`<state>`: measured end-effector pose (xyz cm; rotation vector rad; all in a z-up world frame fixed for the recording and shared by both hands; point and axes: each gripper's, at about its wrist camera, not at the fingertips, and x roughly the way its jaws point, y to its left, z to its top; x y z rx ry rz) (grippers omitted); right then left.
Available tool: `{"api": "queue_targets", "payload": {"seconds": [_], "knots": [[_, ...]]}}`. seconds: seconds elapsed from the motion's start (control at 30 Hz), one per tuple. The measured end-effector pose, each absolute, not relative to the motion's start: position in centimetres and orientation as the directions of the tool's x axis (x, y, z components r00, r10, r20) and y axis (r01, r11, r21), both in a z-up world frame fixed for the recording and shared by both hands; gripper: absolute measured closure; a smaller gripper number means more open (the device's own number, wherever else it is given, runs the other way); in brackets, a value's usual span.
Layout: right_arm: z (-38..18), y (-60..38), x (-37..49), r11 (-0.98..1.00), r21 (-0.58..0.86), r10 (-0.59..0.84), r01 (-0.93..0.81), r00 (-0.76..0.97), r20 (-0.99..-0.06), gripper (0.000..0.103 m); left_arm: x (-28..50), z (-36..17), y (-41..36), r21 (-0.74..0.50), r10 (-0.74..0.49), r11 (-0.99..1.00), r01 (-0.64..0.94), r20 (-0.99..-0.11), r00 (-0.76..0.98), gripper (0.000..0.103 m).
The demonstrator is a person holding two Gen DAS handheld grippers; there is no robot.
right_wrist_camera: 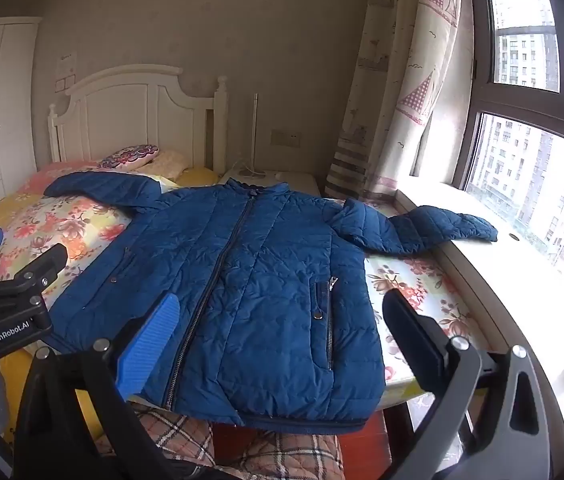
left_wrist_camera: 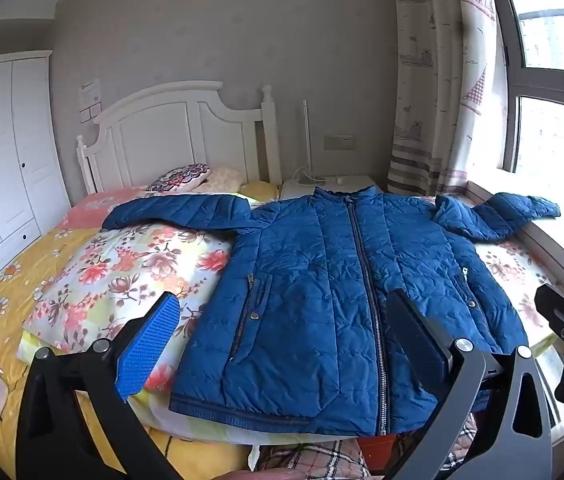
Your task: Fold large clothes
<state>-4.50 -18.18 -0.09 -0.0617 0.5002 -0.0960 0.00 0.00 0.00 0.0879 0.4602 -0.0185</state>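
Wardrobe (left_wrist_camera: 1,152): white, set beyond the bed's left edge. Headboard (left_wrist_camera: 169,132): white, at the bed's far end, with small pillows (left_wrist_camera: 179,178) laid against it. Floral quilt (left_wrist_camera: 121,272): spread on the bed (left_wrist_camera: 9,292) over a yellow sheet. Blue quilted jacket (left_wrist_camera: 342,280): laid flat, front up and zipped, on the quilt toward the bed's right edge; hem at the near edge, collar toward the headboard; left sleeve stretched across the quilt, right sleeve draped onto the window sill (right_wrist_camera: 482,264). Left hand-held gripper (left_wrist_camera: 282,340): jaws held wide apart above the hem, nothing between them. Right hand-held gripper (right_wrist_camera: 282,340): likewise spread apart, nothing clamped. Curtain (right_wrist_camera: 394,80): patterned, hung beside the window.
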Motion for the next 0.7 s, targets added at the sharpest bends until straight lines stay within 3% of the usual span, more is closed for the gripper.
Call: {"api": "queue_targets", "payload": {"seconds": [0.7], "knots": [[0.0,-17.99,-4.67,0.994,-0.087,-0.104,0.071,0.867,-0.487,0.002,0.03,0.08,0.24,0.083,0.002,0.996,0.04,-0.451,0.892,0.004]]}}
